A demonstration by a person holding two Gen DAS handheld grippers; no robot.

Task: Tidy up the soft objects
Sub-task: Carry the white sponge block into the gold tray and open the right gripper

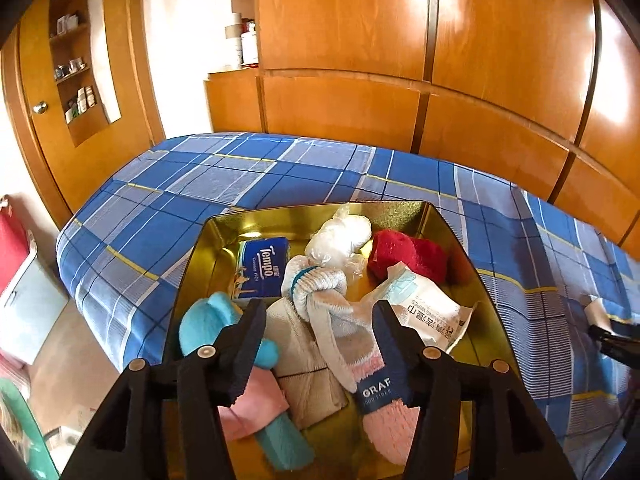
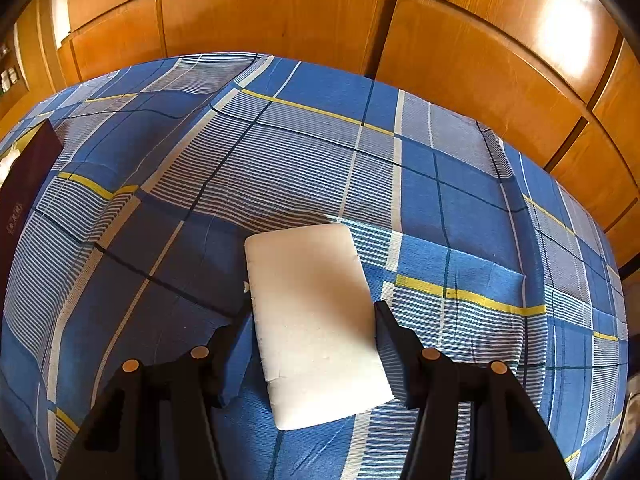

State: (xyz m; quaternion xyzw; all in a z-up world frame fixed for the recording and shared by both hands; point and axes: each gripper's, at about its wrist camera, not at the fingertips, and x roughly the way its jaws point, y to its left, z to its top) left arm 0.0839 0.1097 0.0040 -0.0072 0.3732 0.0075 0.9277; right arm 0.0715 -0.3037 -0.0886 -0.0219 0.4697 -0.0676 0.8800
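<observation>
A gold tin (image 1: pixel 224 236) on the blue plaid bed holds several soft things: a Tempo tissue pack (image 1: pixel 262 268), a bagged white bundle (image 1: pixel 340 240), a red cloth (image 1: pixel 404 256), a wet-wipes pack (image 1: pixel 428 312), grey-white socks (image 1: pixel 320 284), a cyan sock (image 1: pixel 208 320), a beige knit (image 1: pixel 296 356) and a pink sock (image 1: pixel 384 416). My left gripper (image 1: pixel 320 344) hovers open over them, its pads pressing nothing. In the right wrist view, my right gripper (image 2: pixel 316 344) is shut on a white foam block (image 2: pixel 312 320) low over the sheet, one pad on each long side.
The plaid bed (image 1: pixel 240 184) runs far and left of the tin, with wooden wardrobe panels (image 1: pixel 400 80) behind it. The tin's dark outer wall (image 2: pixel 28 176) shows at the right wrist view's left edge. A door (image 1: pixel 40 108) and the floor lie left.
</observation>
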